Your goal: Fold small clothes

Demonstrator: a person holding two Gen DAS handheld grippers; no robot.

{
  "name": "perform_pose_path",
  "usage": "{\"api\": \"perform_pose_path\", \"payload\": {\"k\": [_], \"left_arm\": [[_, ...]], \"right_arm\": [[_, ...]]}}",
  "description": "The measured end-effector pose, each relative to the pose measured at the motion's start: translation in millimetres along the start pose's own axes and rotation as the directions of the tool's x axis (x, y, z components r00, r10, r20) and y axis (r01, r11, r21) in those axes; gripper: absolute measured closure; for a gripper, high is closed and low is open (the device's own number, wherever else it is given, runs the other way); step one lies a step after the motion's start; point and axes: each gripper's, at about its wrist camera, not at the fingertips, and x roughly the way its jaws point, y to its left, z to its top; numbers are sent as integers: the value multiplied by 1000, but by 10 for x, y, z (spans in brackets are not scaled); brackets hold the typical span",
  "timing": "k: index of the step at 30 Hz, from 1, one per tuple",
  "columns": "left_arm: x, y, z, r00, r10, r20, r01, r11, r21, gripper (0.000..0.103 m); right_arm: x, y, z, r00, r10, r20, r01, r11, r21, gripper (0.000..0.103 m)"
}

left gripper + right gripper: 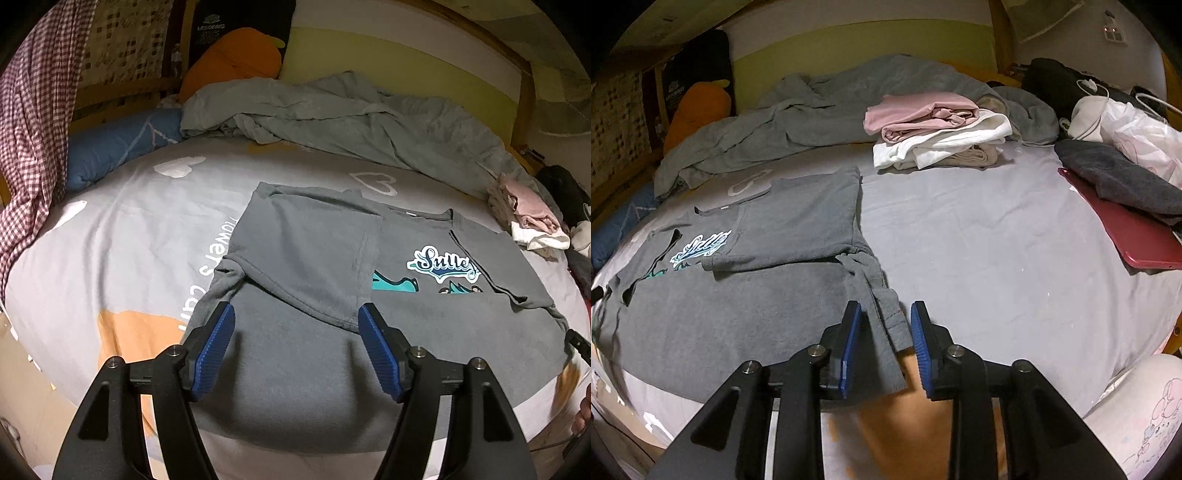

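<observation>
Grey T-shirt (317, 258) lies flat on bed sheet (129, 229), both sides folded inward. Left gripper (297, 317) wide apart, empty, over near hem. Right gripper (886, 325) narrowly parted; sleeve cloth between pads, not pinched.

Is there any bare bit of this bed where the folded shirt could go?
Yes: a wide bare stretch of sheet lies between the grey T-shirt, the folded pile and the red tablet. The far edge is crowded by the rumpled grey blanket, the right corner by dark clothes and a bag.
</observation>
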Motion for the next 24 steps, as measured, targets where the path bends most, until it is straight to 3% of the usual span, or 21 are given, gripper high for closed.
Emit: {"api": "perform_pose_path", "payload": {"k": [1, 3, 5, 8, 10, 13, 15, 16, 19, 21, 22, 24], "left_arm": [[-11, -3, -13, 1000, -12, 2, 12, 1000, -1, 34], [-53, -38, -37, 999, -29, 17, 29, 999, 13, 31], [-83, -108, -51, 999, -21, 35, 19, 999, 44, 27], [-88, -143, -66, 999, -15, 35, 14, 999, 50, 26], [-94, -109, -92, 1000, -11, 25, 11, 1000, 16, 26], [-216, 38, -252, 999, -22, 23, 24, 993, -111, 26], [-303, 171, -442, 999, -40, 20, 44, 971, -236, 26], [-321, 241, -535, 999, -44, 8, 44, 954, -298, 26], [-395, 460, -667, 1000, 19, -11, -22, 899, -437, 26], [-449, 629, -655, 1000, 7, 15, 2, 869, -496, 26], [-423, 705, -638, 1000, 19, -5, -19, 856, -516, 26], [-338, 835, -678, 999, 26, -48, -48, 823, -566, 27]], "right_arm": [[-8, -33, -1, 1000, 23, -5, -23, 999, 24, 65], [8, -118, 1, 998, 58, -26, -55, 995, 82, 44], [69, -294, -13, 990, 128, -63, -113, 972, 206, 37], [157, -535, -96, 939, 331, -89, -272, 876, 398, 37], [156, -589, -175, 918, 386, -92, -307, 838, 451, 37], [127, -616, -333, 877, 472, -93, -363, 777, 514, 37], [178, -591, -419, 840, 535, -91, -404, 729, 552, 38], [217, -565, -435, 835, 540, -101, -403, 726, 557, 40], [281, -510, -414, 850, 514, -113, -380, 747, 545, 45], [276, -500, -366, 857, 505, -104, -381, 756, 533, 52], [262, -496, -347, 865, 492, -97, -378, 766, 520, 55], [245, -497, -303, 888, 449, -95, -352, 799, 488, 77]]}}
